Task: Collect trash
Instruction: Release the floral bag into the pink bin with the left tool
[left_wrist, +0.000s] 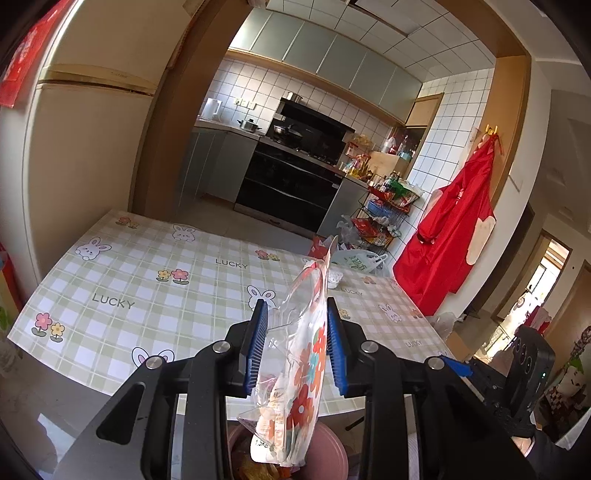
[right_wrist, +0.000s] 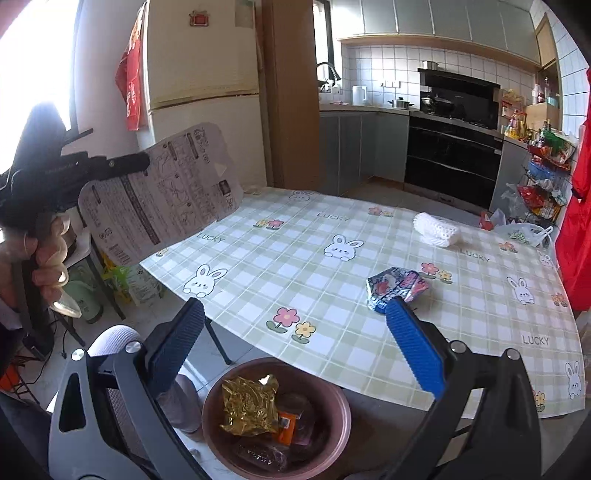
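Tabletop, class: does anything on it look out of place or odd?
Yes. A crumpled snack wrapper and a white foam net sleeve lie loose on the checked tablecloth, not in the pink bin with the other trash. The left gripper holds a floral bag.

A fridge (right_wrist: 207, 88), black oven (left_wrist: 288, 184) and red apron (left_wrist: 450, 236) ring the kitchen.
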